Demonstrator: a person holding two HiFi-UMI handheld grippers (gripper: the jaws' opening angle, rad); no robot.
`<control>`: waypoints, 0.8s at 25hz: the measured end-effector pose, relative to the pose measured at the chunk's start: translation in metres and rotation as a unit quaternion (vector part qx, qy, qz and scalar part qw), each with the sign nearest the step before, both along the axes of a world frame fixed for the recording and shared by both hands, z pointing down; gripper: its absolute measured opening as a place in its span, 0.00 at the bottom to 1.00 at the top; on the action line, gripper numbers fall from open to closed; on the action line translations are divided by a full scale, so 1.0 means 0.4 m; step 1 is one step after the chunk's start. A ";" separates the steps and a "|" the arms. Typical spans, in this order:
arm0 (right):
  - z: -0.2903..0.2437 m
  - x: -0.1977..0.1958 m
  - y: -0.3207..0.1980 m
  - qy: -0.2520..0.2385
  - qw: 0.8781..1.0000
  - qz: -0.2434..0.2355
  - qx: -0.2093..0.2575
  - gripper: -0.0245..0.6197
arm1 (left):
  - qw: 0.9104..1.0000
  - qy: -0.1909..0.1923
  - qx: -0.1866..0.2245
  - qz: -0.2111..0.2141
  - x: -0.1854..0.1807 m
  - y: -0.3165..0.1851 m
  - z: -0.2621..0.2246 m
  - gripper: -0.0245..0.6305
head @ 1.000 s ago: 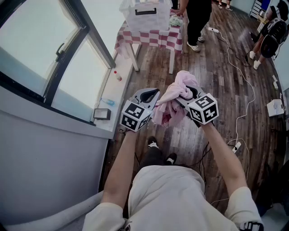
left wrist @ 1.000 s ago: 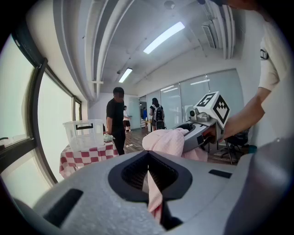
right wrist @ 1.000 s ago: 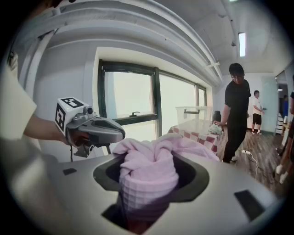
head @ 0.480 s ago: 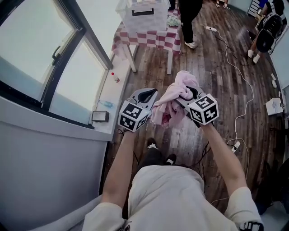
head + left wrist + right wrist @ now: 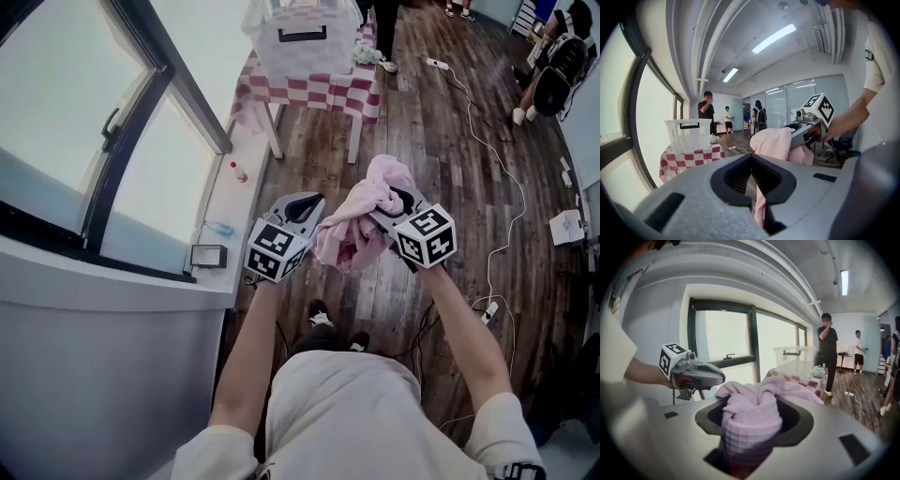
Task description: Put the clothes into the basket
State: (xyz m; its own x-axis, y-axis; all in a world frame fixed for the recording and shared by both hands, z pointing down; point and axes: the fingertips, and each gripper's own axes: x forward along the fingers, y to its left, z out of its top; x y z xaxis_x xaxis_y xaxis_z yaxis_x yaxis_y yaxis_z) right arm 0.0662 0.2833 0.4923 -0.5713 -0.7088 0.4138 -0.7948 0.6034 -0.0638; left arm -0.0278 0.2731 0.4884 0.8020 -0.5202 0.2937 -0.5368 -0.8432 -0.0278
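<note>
A pink cloth [image 5: 356,225] hangs bunched between my two grippers at chest height over the wood floor. My right gripper [image 5: 398,202] is shut on its thick upper bundle, which fills the jaws in the right gripper view [image 5: 752,420]. My left gripper [image 5: 307,208] is shut on a thin edge of the same cloth [image 5: 761,206], which runs down between its closed jaws. Ahead, a clear plastic basket [image 5: 305,37] with a dark handle stands on a red-checked table [image 5: 319,86]. It also shows in the left gripper view [image 5: 689,133].
A window wall and a white sill [image 5: 220,220] with a small bottle [image 5: 236,172] run along the left. White cables [image 5: 487,141] and a white box [image 5: 569,225] lie on the floor at the right. People stand beyond the table [image 5: 707,112].
Both grippers keep their hold on the pink cloth. The view has shifted over the floor, and the person standing by the table has slid out of the top of the head view.
</note>
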 end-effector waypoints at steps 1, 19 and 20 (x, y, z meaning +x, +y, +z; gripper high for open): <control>-0.001 -0.009 -0.020 0.001 1.000 0.000 0.001 0.42 | 1.000 0.001 -0.001 0.002 -0.011 -0.017 0.002 0.06; -0.008 -0.092 -0.328 -0.029 0.999 -0.007 0.010 0.42 | 1.000 -0.020 -0.003 -0.019 -0.152 -0.259 0.007 0.06; -0.004 -0.089 -0.350 -0.029 0.999 -0.010 0.009 0.42 | 1.000 -0.021 -0.005 -0.019 -0.145 -0.279 0.010 0.06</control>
